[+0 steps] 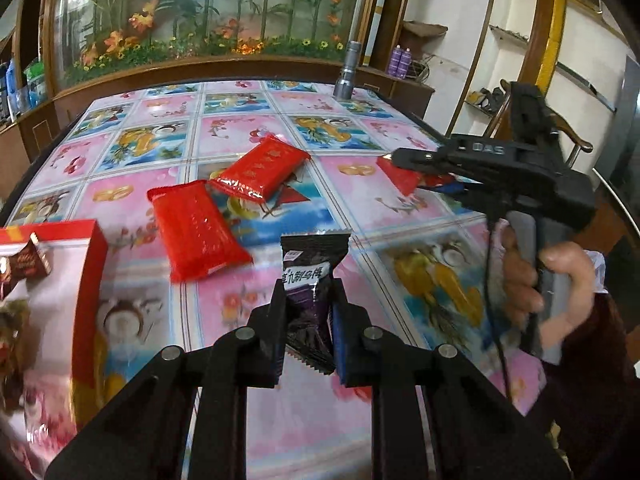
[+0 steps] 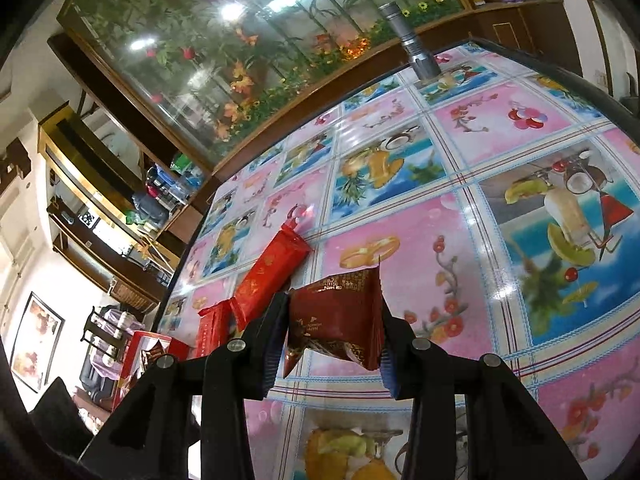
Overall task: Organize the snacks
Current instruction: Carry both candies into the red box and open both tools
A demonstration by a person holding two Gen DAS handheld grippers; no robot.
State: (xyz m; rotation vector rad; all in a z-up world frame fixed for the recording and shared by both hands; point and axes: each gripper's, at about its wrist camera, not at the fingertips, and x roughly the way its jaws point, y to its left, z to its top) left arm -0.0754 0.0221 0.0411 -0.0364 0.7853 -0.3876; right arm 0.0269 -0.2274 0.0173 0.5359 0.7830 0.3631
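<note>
My left gripper (image 1: 308, 312) is shut on a dark purple plum candy packet (image 1: 310, 280) and holds it above the table. My right gripper (image 2: 334, 328) is shut on a dark red snack packet (image 2: 340, 320), lifted off the table; it shows from the side in the left wrist view (image 1: 432, 168), with the packet (image 1: 404, 176) partly hidden. Two bright red snack packs (image 1: 200, 232) (image 1: 260, 168) lie side by side on the table; they also show in the right wrist view (image 2: 268, 276) (image 2: 214, 330). A red and white snack box (image 1: 44, 300) stands at the left.
The table (image 1: 360, 216) has a glossy pink and blue fruit-print cover. A grey flashlight (image 1: 347, 72) stands upright at the far edge. A wooden cabinet with a flower mural (image 1: 208, 12) runs behind the table. Shelves (image 1: 508, 36) are at the right.
</note>
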